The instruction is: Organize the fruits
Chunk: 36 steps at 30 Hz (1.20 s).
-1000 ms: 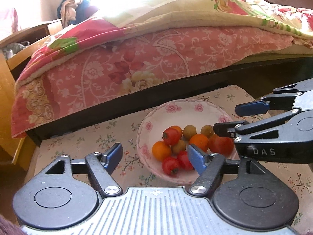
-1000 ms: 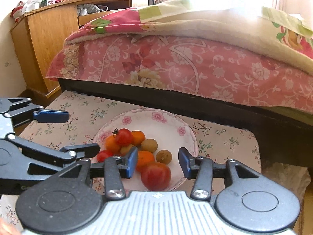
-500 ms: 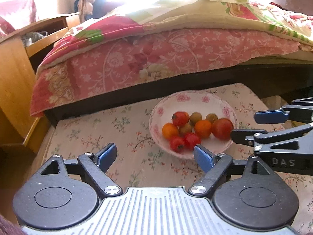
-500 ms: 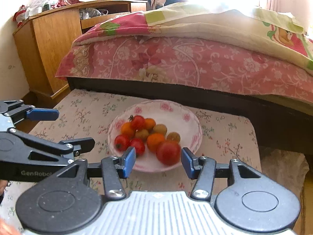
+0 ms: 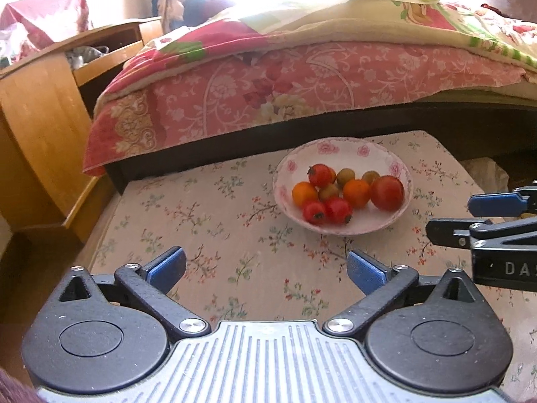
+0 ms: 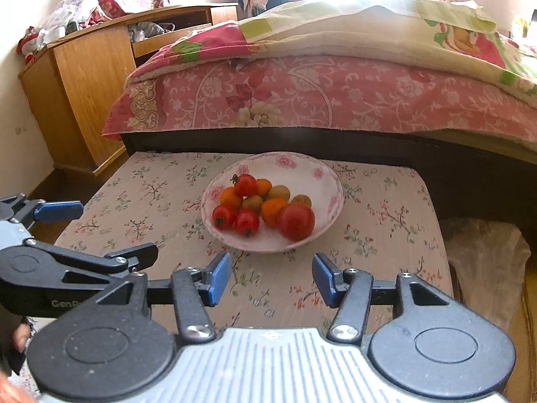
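I've pulled both tools back from the bowl (image 6: 330, 181) at twelve o'clock; left tool (image 5: 265, 268) and right tool (image 6: 271, 278) are opening, empty. All fruit looks placed.

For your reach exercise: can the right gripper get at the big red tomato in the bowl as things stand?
Probably yes: the right gripper, jaws opening and empty, faces the big red tomato at the bowl's near edge, nothing between.
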{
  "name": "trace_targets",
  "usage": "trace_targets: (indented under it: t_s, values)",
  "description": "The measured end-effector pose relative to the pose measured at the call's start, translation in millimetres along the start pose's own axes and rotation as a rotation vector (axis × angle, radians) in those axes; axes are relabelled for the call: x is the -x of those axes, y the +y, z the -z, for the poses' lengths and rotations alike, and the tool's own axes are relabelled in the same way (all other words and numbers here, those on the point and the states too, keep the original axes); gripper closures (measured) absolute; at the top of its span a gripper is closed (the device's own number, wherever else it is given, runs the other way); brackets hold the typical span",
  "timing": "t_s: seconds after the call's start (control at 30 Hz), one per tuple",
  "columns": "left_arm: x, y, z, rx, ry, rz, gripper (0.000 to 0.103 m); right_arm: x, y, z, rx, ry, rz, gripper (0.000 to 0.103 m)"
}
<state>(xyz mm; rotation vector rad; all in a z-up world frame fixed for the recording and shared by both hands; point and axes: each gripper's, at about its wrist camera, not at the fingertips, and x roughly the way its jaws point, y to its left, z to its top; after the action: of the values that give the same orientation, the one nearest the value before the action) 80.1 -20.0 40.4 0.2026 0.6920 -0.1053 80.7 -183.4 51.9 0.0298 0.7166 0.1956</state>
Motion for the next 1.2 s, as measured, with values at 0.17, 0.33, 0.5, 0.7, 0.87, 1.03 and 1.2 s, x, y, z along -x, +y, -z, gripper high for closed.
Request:
trace_targets:
  t_s: [0.17,0.33,0.5,0.7,0.87,1.03,1.2]
  values:
    - [12.5,-3.7,7.1,-0.008,-0.005,0.003,0.000,13.0,2.8,12.1,-0.028,0.004,-0.001,0.047]
    - [21.3,-5.4,15.3,0.003,0.006,0.011,0.000,24.6,6.2,21.6,-0.048,0.005,0.000,0.046]
    - [28.8,-2.1,21.7,0.038,0.023,0.030,0.000,34.7,9.9,29.8,-0.062,0.005,0.005,0.046]
    - [36.1,-0.4,29.6,0.043,0.027,0.032,0.000,41.9,16.6,38.1,-0.058,0.014,0.006,0.046]
    - [38.9,2.5,38.1,0.054,0.044,0.031,0.000,45.7,21.8,44.8,-0.052,0.023,0.003,0.046]
    - [40.8,4.3,44.3,0.064,0.055,0.033,0.000,47.6,26.1,51.9,-0.047,0.037,0.000,0.046]
    - [41.8,5.3,52.4,0.082,0.071,0.040,0.000,48.7,28.3,57.3,-0.046,0.046,-0.001,0.046]
